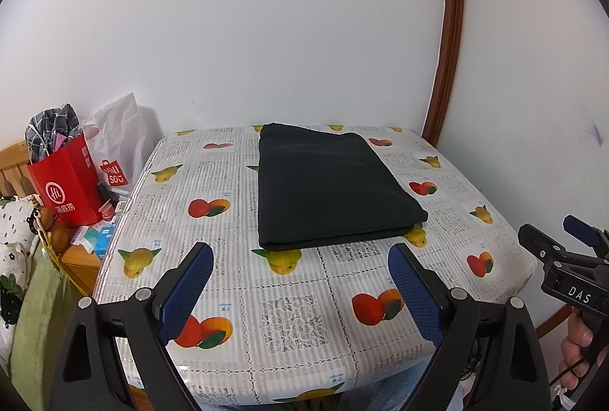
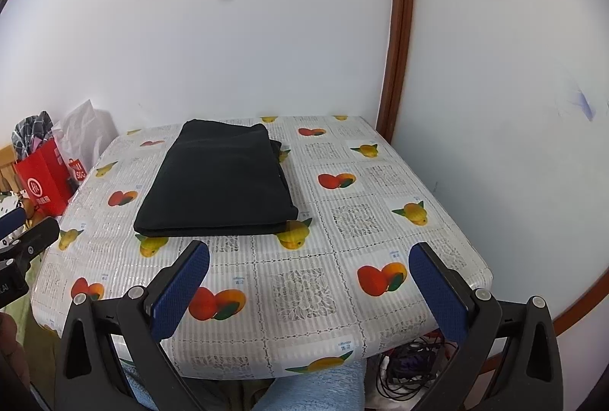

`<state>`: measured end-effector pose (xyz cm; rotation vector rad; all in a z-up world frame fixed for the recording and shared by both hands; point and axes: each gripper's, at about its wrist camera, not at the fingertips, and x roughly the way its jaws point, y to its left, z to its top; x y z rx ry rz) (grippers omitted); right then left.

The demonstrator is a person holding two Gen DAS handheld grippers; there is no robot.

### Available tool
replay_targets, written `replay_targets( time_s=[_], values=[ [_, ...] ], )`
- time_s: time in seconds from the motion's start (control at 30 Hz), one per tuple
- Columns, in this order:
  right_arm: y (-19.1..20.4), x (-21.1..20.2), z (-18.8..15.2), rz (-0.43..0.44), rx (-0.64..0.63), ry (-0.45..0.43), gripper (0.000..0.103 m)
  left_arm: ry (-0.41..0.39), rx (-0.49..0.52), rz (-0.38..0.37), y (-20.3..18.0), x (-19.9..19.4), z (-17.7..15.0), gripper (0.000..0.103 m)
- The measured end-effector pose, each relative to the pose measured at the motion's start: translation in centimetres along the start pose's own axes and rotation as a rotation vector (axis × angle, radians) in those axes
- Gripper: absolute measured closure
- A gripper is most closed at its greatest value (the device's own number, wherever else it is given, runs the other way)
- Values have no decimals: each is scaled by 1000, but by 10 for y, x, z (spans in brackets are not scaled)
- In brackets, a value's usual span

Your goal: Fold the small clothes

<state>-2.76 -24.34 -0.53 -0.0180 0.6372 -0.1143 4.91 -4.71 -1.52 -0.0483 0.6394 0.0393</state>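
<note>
the black garment [image 1: 331, 190] lies flat on the far half of the worktop [image 1: 297, 312], already folded into a neat rectangle with stacked layers showing along its near edge. it sits a little left of centre in the right wrist view, well apart from both tools.

the left tool [image 1: 300, 281] hovers over the near edge of the worktop, released, its blue pads [image 1: 190, 289] spread wide with nothing between them. the right tool [image 2: 308, 281] is likewise released and empty, held over the near right part of the fruit-print cloth.

judging by the tidy shape, the fold looks close to done; what remains is probably one more halving or just a final smoothing. to do either well, both tools should come in low and level toward the near edge of the garment, one at each near corner, and pinch through all the layers together so the stack does not shear apart. lifting both corners at an even height and carrying them straight to the far edge would keep the sides aligned. the glossy cloth looks slippery, so dragging could slide the whole bundle toward the wall; a clean lift is safer.

a red paper bag [image 1: 66, 182] stands off the left side, clear of the work.
</note>
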Motion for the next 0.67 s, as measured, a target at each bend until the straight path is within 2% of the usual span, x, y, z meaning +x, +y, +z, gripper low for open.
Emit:
replay_targets(
  time_s=[0.67],
  values=[
    [-1, -4, 1, -7, -4, -11, 0, -6, -4, 6, -1, -2, 0, 10]
  ],
)
